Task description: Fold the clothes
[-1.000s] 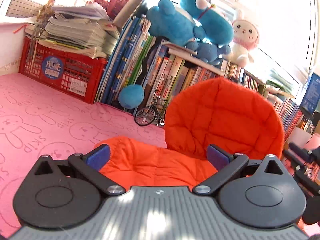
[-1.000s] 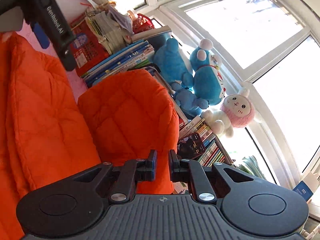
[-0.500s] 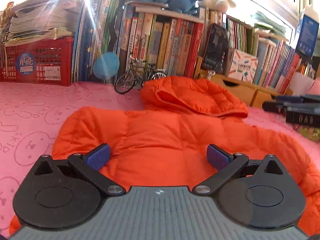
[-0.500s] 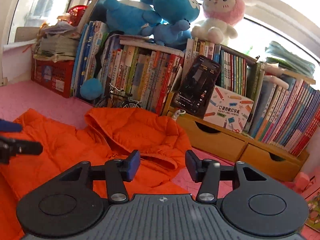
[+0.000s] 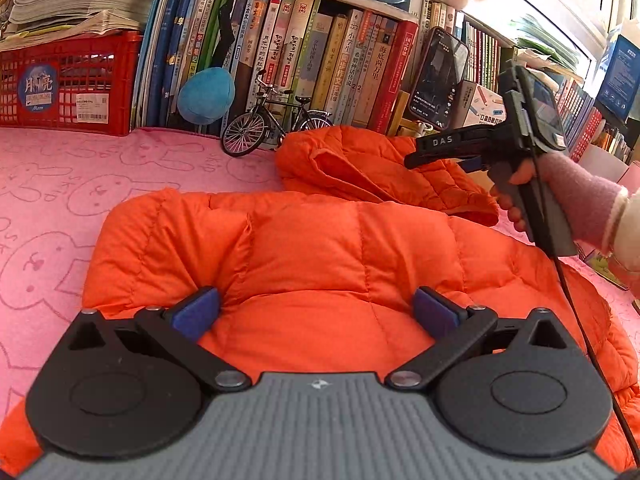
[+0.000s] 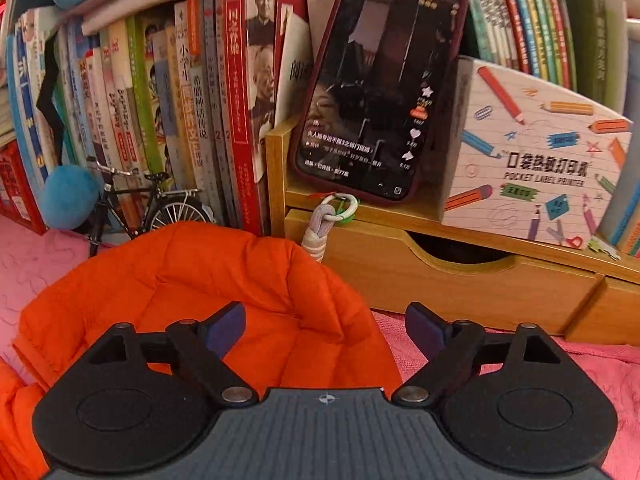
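Note:
An orange quilted hooded jacket (image 5: 320, 256) lies flat on the pink bunny-print cloth (image 5: 60, 200), its hood (image 5: 372, 168) toward the books. My left gripper (image 5: 316, 312) is open and empty, low over the jacket's body. My right gripper (image 6: 326, 326) is open and empty, just above the hood (image 6: 224, 276). In the left wrist view the right gripper (image 5: 440, 152) shows at the right, held by a hand in a pink sleeve, over the hood.
A row of upright books (image 5: 320, 52) stands behind the jacket, with a model bicycle (image 5: 276, 124), a blue ball (image 5: 206, 96), a red crate (image 5: 64, 84) and a propped phone (image 6: 380, 80). A wooden drawer unit (image 6: 440, 280) stands right of the hood.
The right gripper has opened wider and moved forward and down over the hood. The left gripper has come closer to the jacket's body. The jacket, held up a second ago, now lies flat.

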A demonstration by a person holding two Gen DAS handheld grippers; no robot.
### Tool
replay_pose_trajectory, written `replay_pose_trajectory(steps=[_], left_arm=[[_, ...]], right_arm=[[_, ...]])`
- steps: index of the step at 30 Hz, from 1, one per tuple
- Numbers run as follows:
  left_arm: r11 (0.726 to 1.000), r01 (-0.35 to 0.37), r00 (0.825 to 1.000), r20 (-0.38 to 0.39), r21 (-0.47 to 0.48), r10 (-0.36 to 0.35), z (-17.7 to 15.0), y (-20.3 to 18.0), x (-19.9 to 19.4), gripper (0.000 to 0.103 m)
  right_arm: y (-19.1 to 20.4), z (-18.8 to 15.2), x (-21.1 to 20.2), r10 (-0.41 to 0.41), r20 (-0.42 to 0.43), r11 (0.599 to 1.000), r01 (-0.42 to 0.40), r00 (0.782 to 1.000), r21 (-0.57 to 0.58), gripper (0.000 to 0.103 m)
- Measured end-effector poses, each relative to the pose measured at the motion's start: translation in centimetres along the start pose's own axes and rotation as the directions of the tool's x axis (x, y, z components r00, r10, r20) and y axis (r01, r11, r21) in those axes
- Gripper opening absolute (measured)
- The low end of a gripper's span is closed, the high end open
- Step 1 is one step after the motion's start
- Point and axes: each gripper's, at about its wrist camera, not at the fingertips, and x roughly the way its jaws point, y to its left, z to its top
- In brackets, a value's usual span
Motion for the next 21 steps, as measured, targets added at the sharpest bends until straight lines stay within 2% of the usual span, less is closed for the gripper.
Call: replay_pose_trajectory(steps=[2,3,4,5,6,8,10,12,14,17,20,21], left_arm=[[1.000,0.001,1.000,0.000,-0.001,-0.001,0.0,-0.1,0.0,0.103],[1.000,0.002,1.000,0.000,-0.002,-0.002,0.0,-0.1,0.0,0.103],[1.000,0.005,1.000,0.000,-0.006,-0.005,0.1,0.0,0.1,0.103],[1.000,0.006,1.000,0.000,-0.010,-0.006,0.1,0.0,0.1,0.103],[1.000,0.007,1.000,0.000,-0.012,-0.007,0.1,0.1,0.1,0.103],[1.000,0.010,1.000,0.001,-0.016,-0.010,0.1,0.1,0.1,0.103],[1.000,0.013,1.000,0.003,-0.020,-0.013,0.2,0.2,0.0,0.103],[1.000,0.017,1.000,0.005,-0.026,-0.017,0.1,0.3,0.0,0.103],[0.999,0.024,1.000,0.009,-0.033,-0.024,0.1,0.4,-0.1,0.103],[0.997,0.048,0.999,0.027,-0.061,-0.046,0.2,0.9,-0.3,0.103],[0.987,0.093,0.993,0.083,-0.134,-0.083,0.2,2.1,-1.1,0.103],[0.981,0.105,0.989,0.120,-0.162,-0.086,0.1,2.6,-1.6,0.103]], right_arm=[[0.3,0.0,1.6,-0.026,-0.042,0.999,0.025,0.999,-0.028,0.095],[0.4,-0.2,2.0,-0.024,-0.047,0.999,0.023,0.999,-0.031,0.088],[0.5,-0.4,2.0,-0.012,-0.040,1.000,0.010,0.999,-0.028,0.077],[0.8,-0.6,1.7,0.005,-0.032,1.000,-0.006,0.999,-0.027,0.046],[1.2,-0.7,1.3,0.010,-0.022,0.999,-0.011,1.000,-0.036,0.026],[2.7,-0.8,-0.4,-0.012,0.029,0.995,0.015,0.999,-0.103,0.017],[4.3,-1.2,-3.4,-0.027,0.120,0.984,0.047,0.992,-0.171,0.015],[5.9,-1.7,-6.8,-0.032,0.223,0.968,0.086,0.974,-0.235,0.014],[7.7,-2.4,-10.9,-0.019,0.340,0.936,0.136,0.940,-0.325,0.013],[9.6,-4.9,-16.1,0.022,0.466,0.877,0.206,0.885,-0.433,0.013],[10.7,-9.0,-19.5,0.031,0.542,0.809,0.298,0.840,-0.507,0.011],[11.4,-10.6,-20.6,0.026,0.556,0.786,0.327,0.831,-0.525,0.011]])
